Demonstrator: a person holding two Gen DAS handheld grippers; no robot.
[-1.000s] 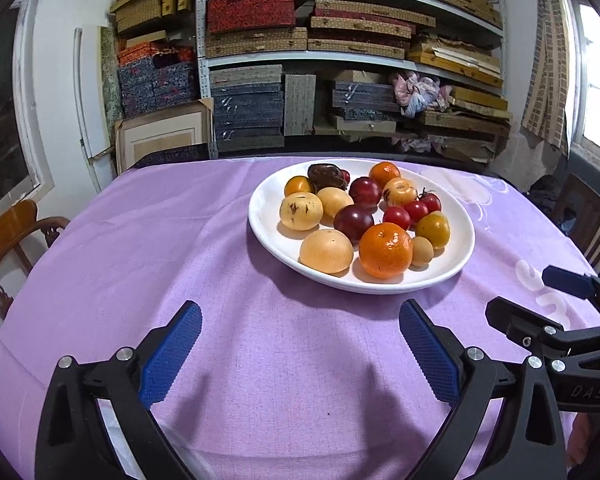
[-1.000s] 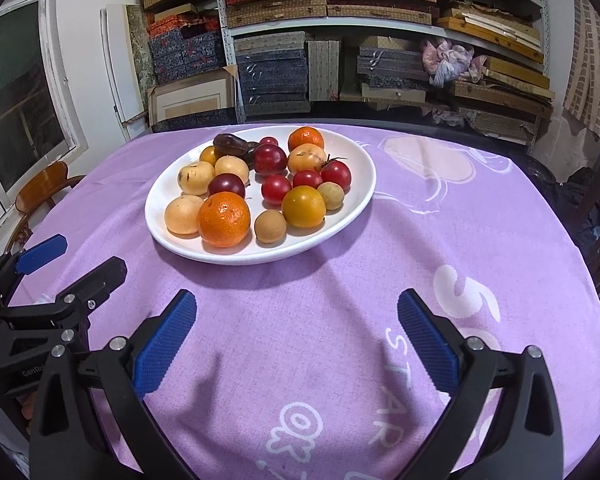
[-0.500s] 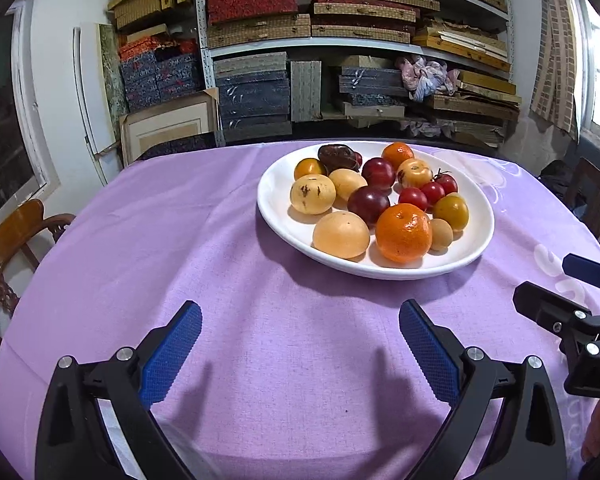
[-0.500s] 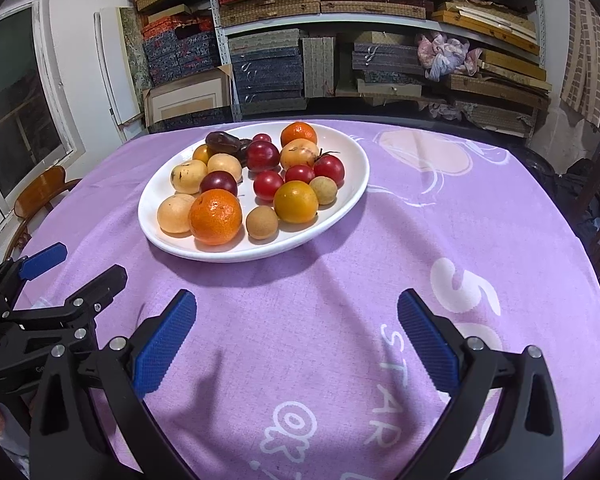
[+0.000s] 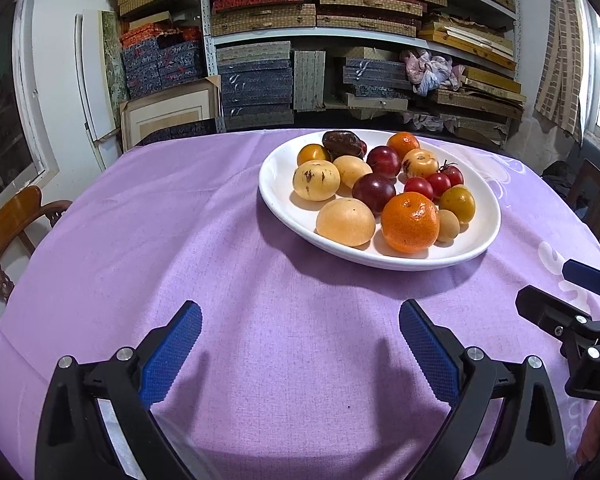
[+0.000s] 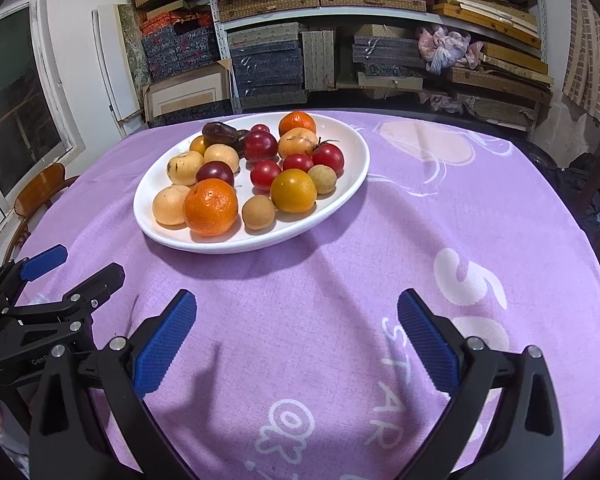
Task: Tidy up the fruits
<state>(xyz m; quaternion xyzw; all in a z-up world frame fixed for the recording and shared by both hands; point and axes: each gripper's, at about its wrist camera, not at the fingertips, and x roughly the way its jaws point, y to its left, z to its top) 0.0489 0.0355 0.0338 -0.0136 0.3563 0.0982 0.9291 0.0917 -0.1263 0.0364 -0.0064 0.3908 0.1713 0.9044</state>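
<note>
Left wrist view shows the left gripper [image 5: 300,350] hovering over the purple tablecloth [image 5: 228,248], its 2 blue-padded fingers spread wide with nothing between them. Ahead and a little to the right sits the white plate [image 5: 284,196], piled with fruit: a large orange [image 5: 410,222] at the near rim, a pale peach-coloured fruit [image 5: 346,222] touching it on the left, a dark plum [image 5: 374,192] just behind both, and a speckled yellow fruit [image 5: 316,180] further left. Small red tomatoes [image 5: 438,182] cluster toward the right side (one carries a stem).

From the right wrist view, the right gripper [image 6: 298,338] is likewise fully spread and holds nothing, poised above the cloth near white printed lettering [image 6: 392,380]. The plate [image 6: 356,148] lies ahead to the left, well apart from the fingers. A shelf stacked with boxes [image 6: 268,60] fills the background, and a wooden chair [image 6: 40,192] stands at the table's left edge.
</note>
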